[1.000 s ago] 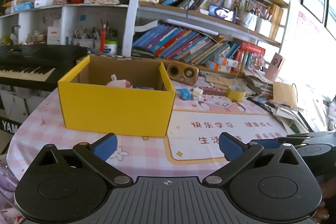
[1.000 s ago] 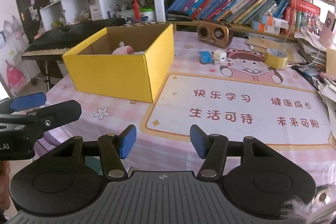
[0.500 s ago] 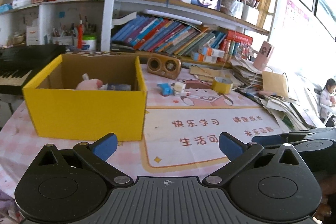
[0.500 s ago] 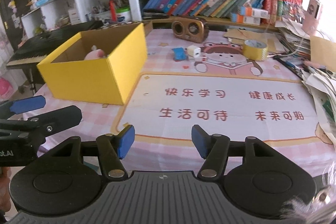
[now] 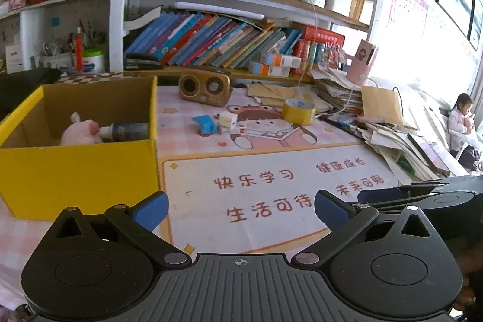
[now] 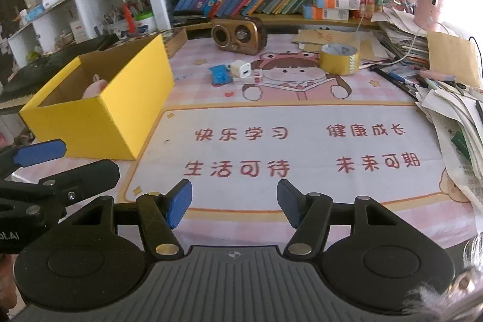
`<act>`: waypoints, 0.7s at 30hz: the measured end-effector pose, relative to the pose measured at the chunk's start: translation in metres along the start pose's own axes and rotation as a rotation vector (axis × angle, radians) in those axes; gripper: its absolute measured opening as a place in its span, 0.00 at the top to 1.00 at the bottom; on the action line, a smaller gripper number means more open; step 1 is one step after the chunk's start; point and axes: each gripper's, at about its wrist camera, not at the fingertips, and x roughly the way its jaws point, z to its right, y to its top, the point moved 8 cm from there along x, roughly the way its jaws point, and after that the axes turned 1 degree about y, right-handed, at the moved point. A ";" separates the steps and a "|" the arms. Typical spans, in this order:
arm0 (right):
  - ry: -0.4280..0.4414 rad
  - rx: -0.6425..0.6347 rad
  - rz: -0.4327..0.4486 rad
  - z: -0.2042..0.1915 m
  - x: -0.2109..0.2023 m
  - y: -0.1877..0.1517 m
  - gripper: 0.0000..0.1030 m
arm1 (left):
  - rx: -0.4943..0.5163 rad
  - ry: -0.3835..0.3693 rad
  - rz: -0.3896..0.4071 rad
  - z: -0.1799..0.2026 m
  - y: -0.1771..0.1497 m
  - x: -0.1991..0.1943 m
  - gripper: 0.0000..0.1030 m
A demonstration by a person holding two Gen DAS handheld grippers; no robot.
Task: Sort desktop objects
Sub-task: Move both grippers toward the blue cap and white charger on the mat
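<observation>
- Open yellow cardboard box stands at the mat's left edge; inside it lie a pink plush toy and a small dark bottle with a white cap.
- Still loose on the pink cartoon-print mat: a small blue crinkled packet, a white cube charger just beside it, and a roll of yellow tape further right.
- Handling, judged:
  - charger is hard, light and smooth; pinch across its flat sides.
  - packet is soft and thin; likely to slide, so take it by an edge.
  - tape roll is stiff and light; grip across the ring wall.
- Brown rounded speaker sits behind them, near the bookshelf.
- Right gripper: blue pads apart, jaws opening, nothing between them.
- Left gripper: jaws wide apart, empty.
- Both hover over the mat's near edge, well apart from the loose items.
</observation>
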 end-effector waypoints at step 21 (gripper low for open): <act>0.034 -0.029 -0.027 0.062 0.045 0.052 0.41 | -0.027 0.014 -0.006 0.031 0.036 0.063 0.00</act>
